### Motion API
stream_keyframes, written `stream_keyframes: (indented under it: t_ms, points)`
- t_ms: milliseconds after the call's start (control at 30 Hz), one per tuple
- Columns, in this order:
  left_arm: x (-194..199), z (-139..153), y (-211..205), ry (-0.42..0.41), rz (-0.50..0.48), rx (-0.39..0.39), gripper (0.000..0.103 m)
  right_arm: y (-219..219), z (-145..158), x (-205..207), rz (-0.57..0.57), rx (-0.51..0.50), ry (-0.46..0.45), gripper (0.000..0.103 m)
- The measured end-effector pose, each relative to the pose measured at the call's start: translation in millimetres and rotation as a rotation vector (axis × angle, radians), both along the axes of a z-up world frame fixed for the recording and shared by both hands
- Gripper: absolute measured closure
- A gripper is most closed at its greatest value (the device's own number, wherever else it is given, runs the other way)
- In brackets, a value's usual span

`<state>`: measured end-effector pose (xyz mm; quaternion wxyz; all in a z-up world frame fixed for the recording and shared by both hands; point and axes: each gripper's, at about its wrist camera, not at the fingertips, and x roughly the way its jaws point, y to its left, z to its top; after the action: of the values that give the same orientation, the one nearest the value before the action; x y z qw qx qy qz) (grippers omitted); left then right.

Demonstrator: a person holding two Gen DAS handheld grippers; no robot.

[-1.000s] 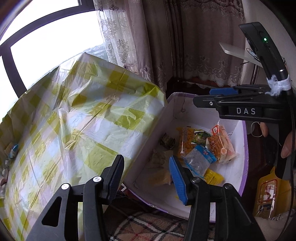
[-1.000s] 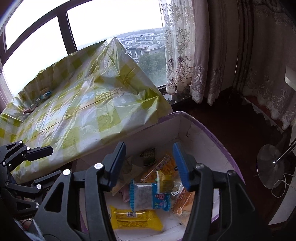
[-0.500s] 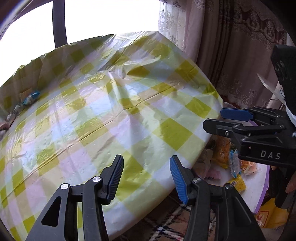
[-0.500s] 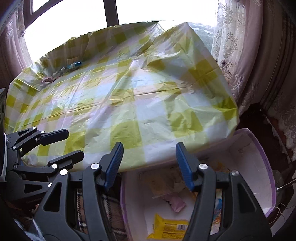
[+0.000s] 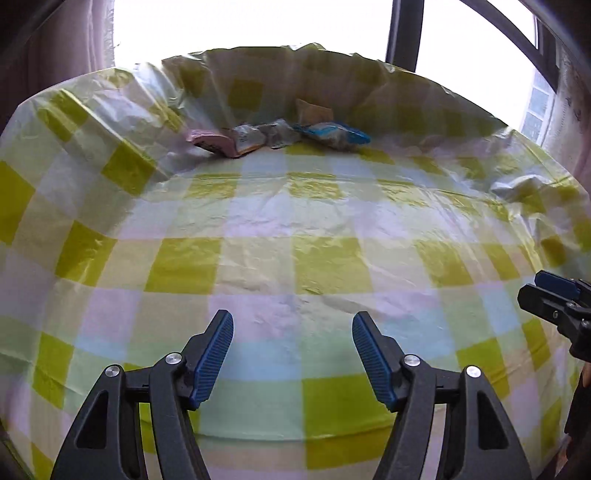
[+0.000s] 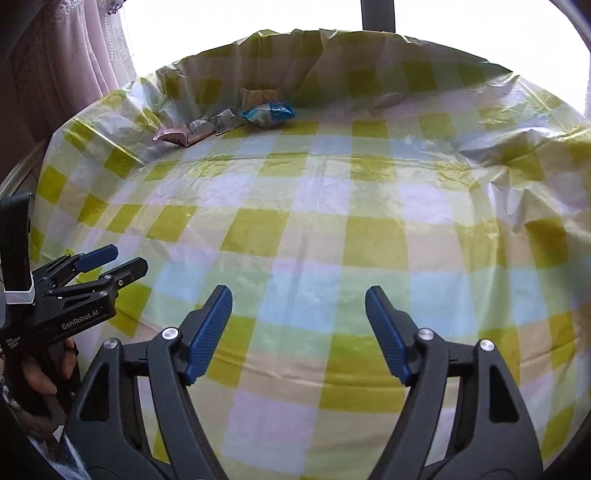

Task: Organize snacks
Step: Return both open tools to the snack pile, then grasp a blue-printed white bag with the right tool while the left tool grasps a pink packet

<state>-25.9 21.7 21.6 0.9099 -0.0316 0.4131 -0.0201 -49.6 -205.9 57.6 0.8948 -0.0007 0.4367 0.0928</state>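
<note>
A table (image 5: 258, 229) under a crinkled yellow-and-white check plastic cloth (image 6: 314, 236) fills both views, and nearly all of its top lies bare, from the near edge across the middle to the far edge. Along the far edge the cloth stands up in a rumpled fold against a bright window (image 5: 258, 22), whose dark frame bar (image 5: 404, 33) rises at the far right; a pale curtain (image 6: 92, 48) hangs off the far left corner. At the right edge the cloth bunches into creased humps. The snacks (image 5: 280, 136) sit in a short row at the far edge, left of centre, tight against the raised fold: a pink packet (image 5: 212, 142) at the left end, two silvery packets beside it touching, a blue-and-white packet (image 5: 334, 134) at the right end, and a tan packet (image 5: 312, 110) leaning on the fold behind them. The left gripper (image 5: 291, 332) hangs over the near edge, jaws opening with nothing between them. The right gripper (image 6: 298, 319) hangs over the near edge just beside it, jaws also opening and empty. Both are well apart from the snacks. A hand (image 6: 40, 376) grips the left tool's handle at the near left corner.
</note>
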Motion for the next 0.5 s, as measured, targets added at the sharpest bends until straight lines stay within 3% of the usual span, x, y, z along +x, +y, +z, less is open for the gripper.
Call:
stream_keyframes:
  t_ms: [133, 233, 433, 500]
  points:
    - [20, -8, 58, 0.013, 0.141, -0.069, 0.035, 20, -15, 80, 0.003, 0.033, 0.018, 0.024]
    - [24, -8, 74, -0.006, 0.170, -0.134, 0.026, 33, -28, 140, 0.003, 0.016, 0.022, 0.020]
    - [31, -8, 71, -0.002, 0.136, -0.157, 0.014, 79, -47, 243, 0.122, -0.145, 0.039, 0.011]
    - [31, -8, 71, -0.001, 0.127, -0.169, 0.011, 86, -48, 271, 0.136, -0.151, 0.038, 0.009]
